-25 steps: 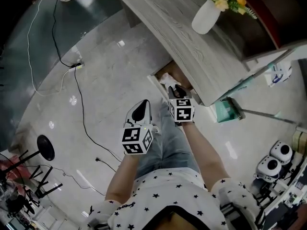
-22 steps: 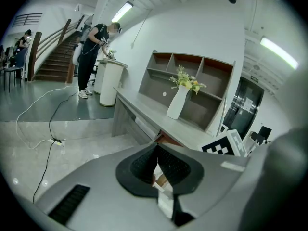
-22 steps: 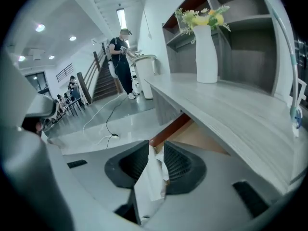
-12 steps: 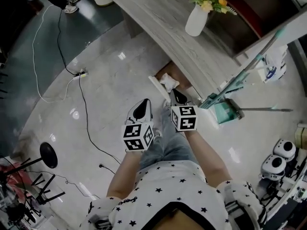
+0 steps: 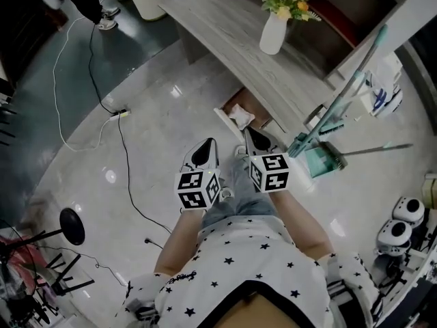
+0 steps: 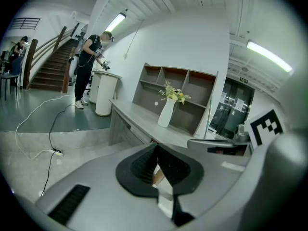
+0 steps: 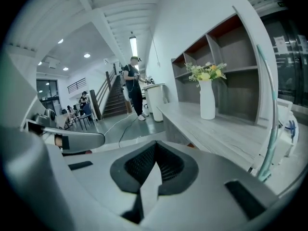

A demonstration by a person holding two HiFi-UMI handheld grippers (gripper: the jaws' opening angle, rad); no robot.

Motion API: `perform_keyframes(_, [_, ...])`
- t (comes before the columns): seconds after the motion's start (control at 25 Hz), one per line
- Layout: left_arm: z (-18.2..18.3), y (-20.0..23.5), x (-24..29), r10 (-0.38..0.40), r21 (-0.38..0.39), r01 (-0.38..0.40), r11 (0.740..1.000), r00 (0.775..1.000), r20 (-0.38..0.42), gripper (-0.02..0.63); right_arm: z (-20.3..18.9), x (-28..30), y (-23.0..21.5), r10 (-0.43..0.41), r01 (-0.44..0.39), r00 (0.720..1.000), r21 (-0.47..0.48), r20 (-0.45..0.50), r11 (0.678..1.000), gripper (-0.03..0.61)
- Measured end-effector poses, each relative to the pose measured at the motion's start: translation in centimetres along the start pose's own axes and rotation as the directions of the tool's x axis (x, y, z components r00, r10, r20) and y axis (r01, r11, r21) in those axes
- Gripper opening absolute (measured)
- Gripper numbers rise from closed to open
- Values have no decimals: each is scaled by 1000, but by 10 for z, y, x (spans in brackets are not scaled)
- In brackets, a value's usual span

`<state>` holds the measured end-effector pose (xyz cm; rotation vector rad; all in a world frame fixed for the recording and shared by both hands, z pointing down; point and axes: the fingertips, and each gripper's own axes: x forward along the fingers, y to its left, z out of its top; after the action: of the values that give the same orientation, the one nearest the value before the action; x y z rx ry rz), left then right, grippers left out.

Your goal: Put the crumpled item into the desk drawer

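The crumpled white item (image 5: 241, 117) lies inside the open desk drawer (image 5: 254, 103), which sticks out from under the grey wooden desk (image 5: 225, 36). Both grippers hover over the floor in front of the drawer, side by side. My left gripper (image 5: 209, 144) is shut and holds nothing. My right gripper (image 5: 248, 133) is also shut and empty, a short way back from the item. In the left gripper view the left gripper (image 6: 155, 150) points at the desk (image 6: 137, 121). The right gripper (image 7: 154, 149) points along the desktop (image 7: 216, 129).
A white vase of flowers (image 5: 273, 31) stands on the desk, with a shelf unit (image 5: 341, 19) behind it. A broom and teal dustpan (image 5: 315, 157) lean at the desk's right end. A cable and power strip (image 5: 120, 113) lie on the floor at left. A person (image 6: 90, 69) stands far off.
Both grippers have drawn back toward my body. The right gripper, close to the crumpled item a second ago, is now apart from it. The item stays in the drawer.
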<state>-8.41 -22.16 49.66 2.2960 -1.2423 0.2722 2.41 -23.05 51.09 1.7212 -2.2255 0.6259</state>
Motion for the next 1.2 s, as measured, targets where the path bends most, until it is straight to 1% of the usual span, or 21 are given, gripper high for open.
perform_keyframes(0.36, [4, -12, -31, -20, 31, 20, 999, 1000, 17, 12, 17, -38, 26, 51, -50, 996, -14, 66, 999, -6])
perform_keyframes(0.68, [6, -18, -50, -40, 59, 38, 998, 999, 33, 12, 29, -61, 42, 67, -64, 990, -31, 121, 998, -8])
perform_keyframes(1.04, [5, -16, -62, -41, 61, 38, 997, 998, 52, 12, 29, -72, 51, 85, -80, 987, -36, 140, 996, -8])
perform_keyframes(1.2, [7, -16, -65, -38, 57, 35, 998, 998, 57, 12, 27, -74, 56, 104, -93, 986, -82, 129, 992, -9])
